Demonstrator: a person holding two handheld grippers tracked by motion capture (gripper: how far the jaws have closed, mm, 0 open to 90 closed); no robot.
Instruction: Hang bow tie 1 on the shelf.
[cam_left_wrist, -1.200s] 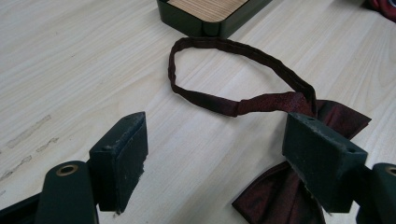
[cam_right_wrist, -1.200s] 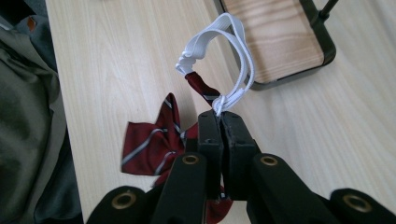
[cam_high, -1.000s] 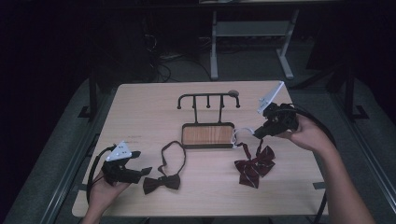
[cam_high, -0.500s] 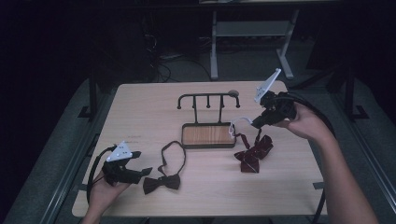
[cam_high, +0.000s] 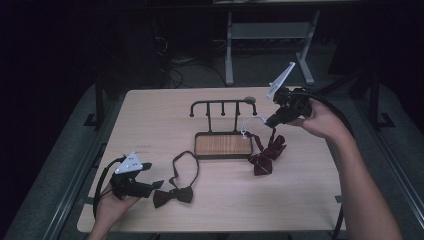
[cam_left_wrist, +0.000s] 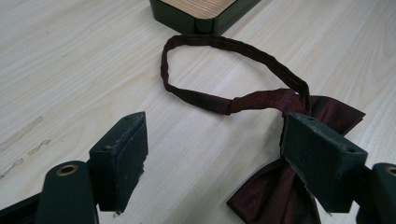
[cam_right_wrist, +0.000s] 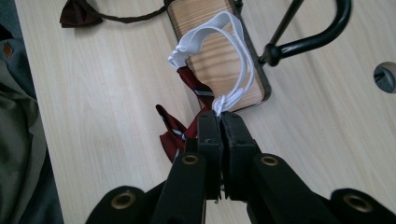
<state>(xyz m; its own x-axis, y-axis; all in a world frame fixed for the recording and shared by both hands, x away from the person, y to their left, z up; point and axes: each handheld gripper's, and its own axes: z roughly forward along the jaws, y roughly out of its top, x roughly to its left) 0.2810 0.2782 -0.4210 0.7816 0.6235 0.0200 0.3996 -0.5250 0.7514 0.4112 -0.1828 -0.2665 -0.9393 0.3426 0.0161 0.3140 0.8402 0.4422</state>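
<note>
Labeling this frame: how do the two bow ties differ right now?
1. The dark bow tie lies flat on the table; the red striped bow tie hangs partly lifted.
2. The dark one has a dark fabric loop; the red one has a white elastic band.
3. The right gripper is shut on the red one's band; the open left gripper holds nothing.
Both lie near the rack's wooden base.

Light is falling from above onto the table (cam_high: 150, 115) in the high view, while the floor beyond 12 o'clock is sinking into near black and fine grain is softening the outlines. In the left gripper view the wood is showing evenly lit and sharp, with the 2 near jaws going slightly soft at 6 o'clock. In the right gripper view pale glare is washing the tabletop toward 3 o'clock, and the straight edges are bowing near the borders.
</note>
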